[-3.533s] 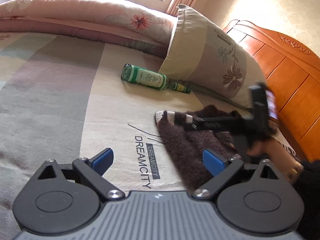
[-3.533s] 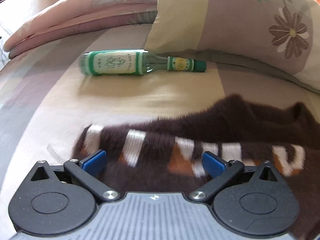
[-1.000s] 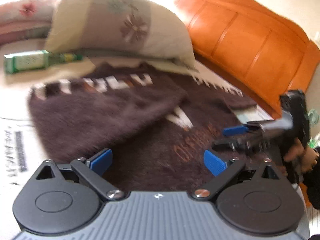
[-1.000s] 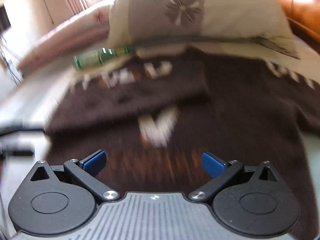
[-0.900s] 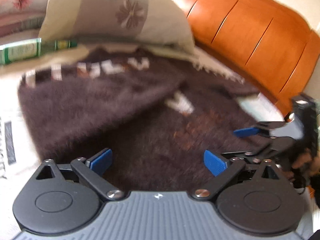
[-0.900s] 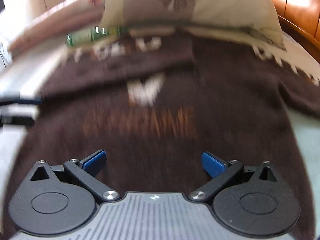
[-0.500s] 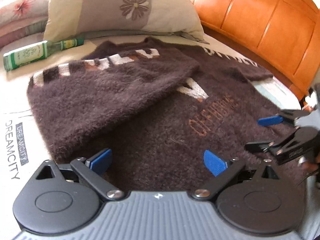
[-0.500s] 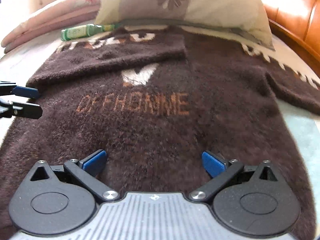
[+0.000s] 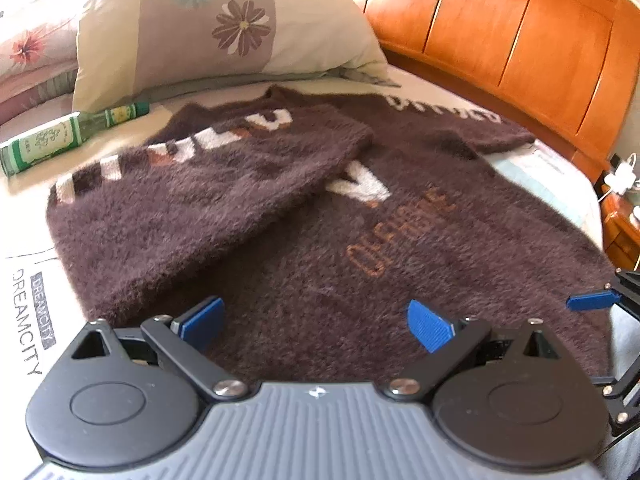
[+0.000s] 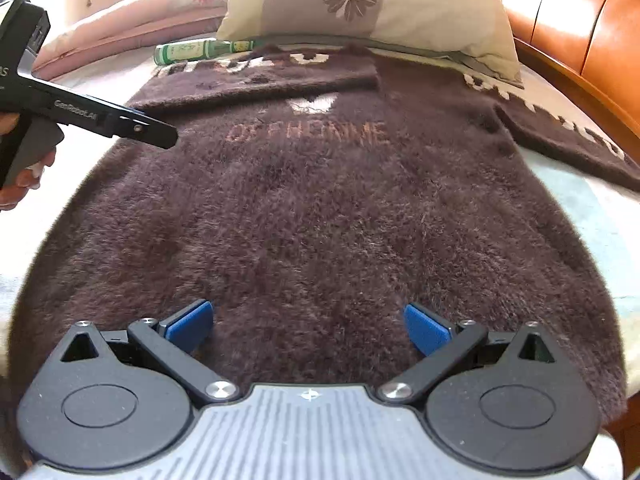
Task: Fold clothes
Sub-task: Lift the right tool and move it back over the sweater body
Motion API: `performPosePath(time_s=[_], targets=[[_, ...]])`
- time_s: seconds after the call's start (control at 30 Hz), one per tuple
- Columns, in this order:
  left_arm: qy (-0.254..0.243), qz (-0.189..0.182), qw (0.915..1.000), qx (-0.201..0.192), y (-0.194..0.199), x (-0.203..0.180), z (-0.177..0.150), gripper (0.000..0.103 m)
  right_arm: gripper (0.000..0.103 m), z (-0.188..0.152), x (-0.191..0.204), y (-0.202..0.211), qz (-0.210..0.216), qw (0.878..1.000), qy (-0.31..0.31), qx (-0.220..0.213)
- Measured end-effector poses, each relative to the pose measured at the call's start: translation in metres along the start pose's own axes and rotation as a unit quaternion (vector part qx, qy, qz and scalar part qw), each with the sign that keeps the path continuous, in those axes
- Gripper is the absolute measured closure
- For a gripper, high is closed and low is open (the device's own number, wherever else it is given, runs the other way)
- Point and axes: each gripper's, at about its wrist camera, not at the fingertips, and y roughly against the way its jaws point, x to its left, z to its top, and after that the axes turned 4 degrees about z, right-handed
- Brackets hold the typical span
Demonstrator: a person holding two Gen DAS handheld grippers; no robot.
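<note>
From the left wrist camera, the left gripper (image 9: 316,322) is hovering low over the near part of a fuzzy dark brown sweater (image 9: 320,240), its blue-padded fingers (image 9: 198,318) spread wide with nothing between them. The sweater is lying flat on the bed sheet (image 9: 28,288), printed DREAMCITY at the left edge, with orange lettering across its chest. One sleeve (image 9: 192,184), banded in white and tan, is lying folded across the body; the other sleeve (image 9: 460,120) is stretching out toward the orange wooden headboard (image 9: 520,40). A green glass bottle (image 9: 60,140) is lying on its side beyond the folded sleeve, just beside a floral pillow (image 9: 224,28). At the right edge the right gripper (image 9: 600,304) is reaching in over the sweater's side, only one blue pad showing.

From the right wrist camera, the right gripper (image 10: 308,326) is sitting over the sweater's (image 10: 320,200) hem, its blue fingers (image 10: 424,330) released and wide apart, holding nothing. The sweater is filling the middle of the view, the folded sleeve (image 10: 260,76) lying across its top and the other sleeve (image 10: 560,132) trailing right. The left gripper (image 10: 160,136) is coming in from the left, held in a hand (image 10: 24,176), its tip above the sweater's edge. The bottle (image 10: 192,52) and pillow (image 10: 380,4) are lying beyond the collar.
</note>
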Motion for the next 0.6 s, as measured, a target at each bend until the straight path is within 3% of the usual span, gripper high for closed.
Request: performPosePath(time_s=[0.1,0.27,0.33,0.6], targets=[[0.0,0.001,1.0,-0.003,0.002,-0.002,0.001,0.005,0.0,0.007,0.006,0.001,0.01,1.0,0.004,-0.02],[-0.005,0.008,0.9999,-0.005,0.004,-0.005,0.001,0.005,0.0,-0.005,0.016,-0.017,0.002,1.0,0.022,0.009],[-0.003,0.005,1.0,-0.007,0.005,-0.004,0.002,0.005,0.0,-0.017,0.021,-0.013,-0.002,0.999,0.045,0.0],[-0.01,-0.007,0.9998,-0.013,0.01,-0.016,0.004,0.005,0.0,-0.031,0.027,0.007,-0.001,0.999,0.041,0.01]])
